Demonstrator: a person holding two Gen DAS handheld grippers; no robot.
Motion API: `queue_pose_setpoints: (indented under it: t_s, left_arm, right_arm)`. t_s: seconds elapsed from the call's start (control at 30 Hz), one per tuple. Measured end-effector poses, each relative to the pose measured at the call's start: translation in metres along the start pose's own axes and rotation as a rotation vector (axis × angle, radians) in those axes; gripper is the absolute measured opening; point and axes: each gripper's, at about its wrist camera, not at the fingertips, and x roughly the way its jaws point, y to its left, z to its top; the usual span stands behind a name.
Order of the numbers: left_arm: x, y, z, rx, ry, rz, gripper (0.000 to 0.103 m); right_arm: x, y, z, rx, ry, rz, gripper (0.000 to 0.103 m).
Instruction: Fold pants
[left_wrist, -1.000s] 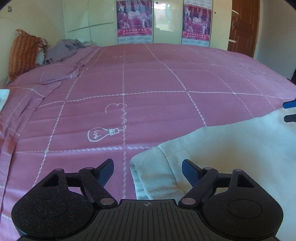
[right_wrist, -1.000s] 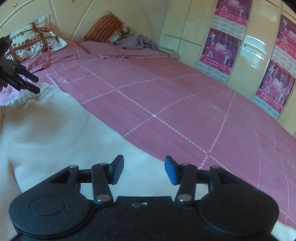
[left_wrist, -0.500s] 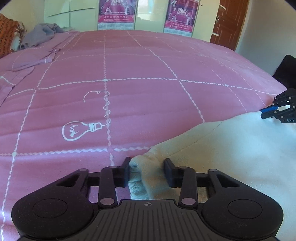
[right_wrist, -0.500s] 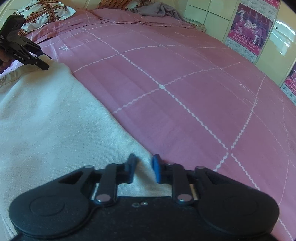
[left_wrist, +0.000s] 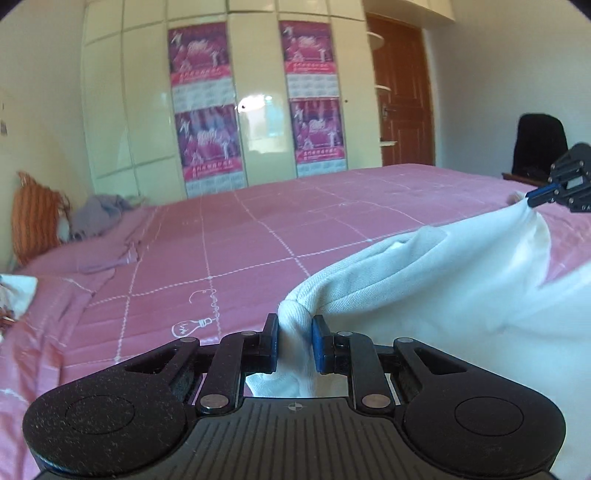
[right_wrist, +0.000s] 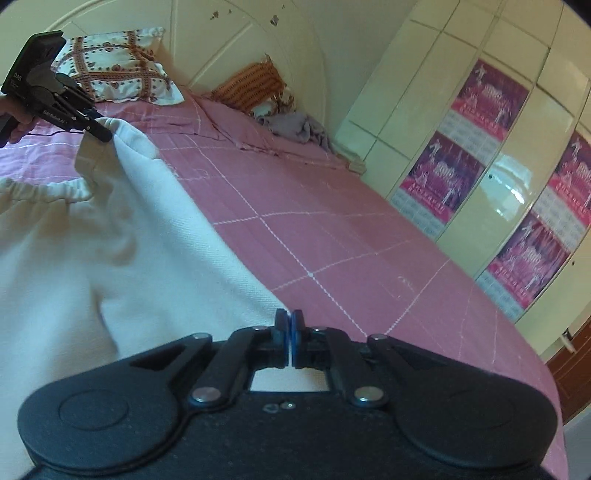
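The cream-white pants (left_wrist: 461, 295) lie on the pink bedspread, with their far edge lifted off it. My left gripper (left_wrist: 294, 341) is shut on a bunched corner of the pants by the elastic waistband (right_wrist: 40, 192). My right gripper (right_wrist: 289, 334) is shut on the thin edge of the pants (right_wrist: 92, 258) at the other end. Each gripper shows in the other's view: the right one (left_wrist: 535, 195) at the far right, the left one (right_wrist: 99, 129) at the upper left. The cloth hangs stretched between them.
The pink bedspread (left_wrist: 240, 236) with white grid lines stretches ahead. An orange cushion (right_wrist: 255, 86), a patterned pillow (right_wrist: 122, 66) and a grey garment (right_wrist: 295, 127) lie at the headboard. Wardrobe doors with posters (left_wrist: 207, 110), a brown door (left_wrist: 402, 96) and a black chair (left_wrist: 539, 144) stand beyond the bed.
Both grippers closed on the pants' edge and have lifted it off the bedspread. The views have tilted up from the bed toward the walls.
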Motion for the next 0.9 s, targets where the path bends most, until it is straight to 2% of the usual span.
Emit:
queue_pose_setpoints:
  t_s: [0.1, 0.17, 0.27, 0.33, 0.37, 0.4, 0.43, 0.47, 0.5, 0.6, 0.63, 0.7, 0.77, 0.9]
  left_arm:
    - [-0.033, -0.026, -0.020, 0.041, 0.025, 0.028, 0.018]
    - [-0.045, -0.042, -0.039, 0.045, 0.068, 0.033, 0.019]
    - [-0.047, -0.065, -0.068, 0.058, 0.166, 0.040, 0.019]
    - [-0.050, -0.075, -0.075, 0.048, 0.198, 0.098, 0.022]
    - [-0.056, -0.077, -0.075, 0.017, 0.203, 0.120, 0.023]
    - [-0.064, -0.077, -0.076, -0.021, 0.204, 0.137, 0.027]
    - [-0.073, -0.074, -0.075, -0.057, 0.194, 0.156, 0.038]
    - [-0.082, -0.072, -0.075, -0.095, 0.184, 0.183, 0.043]
    - [-0.091, -0.069, -0.074, -0.135, 0.178, 0.210, 0.049]
    - [-0.113, -0.056, -0.067, -0.325, 0.139, 0.207, 0.052]
    - [-0.117, -0.049, -0.065, -0.433, 0.128, 0.172, 0.052]
    - [-0.114, -0.038, -0.065, -0.645, 0.107, 0.073, 0.052]
    - [-0.110, -0.032, -0.071, -0.823, 0.102, -0.016, 0.052]
    - [-0.083, -0.023, -0.091, -1.069, 0.209, -0.067, 0.052]
  right_arm:
    - [-0.042, 0.038, -0.012, -0.035, -0.013, -0.023, 0.001]
    - [-0.058, 0.061, -0.027, 0.026, 0.004, -0.012, 0.001]
    - [-0.057, 0.086, -0.054, 0.159, 0.068, 0.004, 0.001]
    - [-0.047, 0.099, -0.072, 0.232, 0.125, -0.009, 0.002]
    - [-0.042, 0.101, -0.078, 0.277, 0.163, -0.010, 0.006]
    - [-0.039, 0.101, -0.082, 0.323, 0.197, -0.013, 0.018]
    - [-0.042, 0.099, -0.084, 0.364, 0.201, -0.032, 0.021]
    - [-0.052, 0.100, -0.085, 0.395, 0.183, -0.046, 0.023]
    - [-0.060, 0.097, -0.084, 0.427, 0.169, -0.052, 0.027]
    - [-0.074, 0.082, -0.083, 0.556, 0.150, -0.045, 0.031]
    - [-0.078, 0.076, -0.086, 0.617, 0.144, -0.049, 0.033]
    - [-0.077, 0.064, -0.090, 0.748, 0.140, -0.032, 0.045]
    - [-0.071, 0.052, -0.095, 0.886, 0.148, -0.008, 0.052]
    - [-0.046, 0.038, -0.105, 1.117, 0.231, 0.008, 0.055]
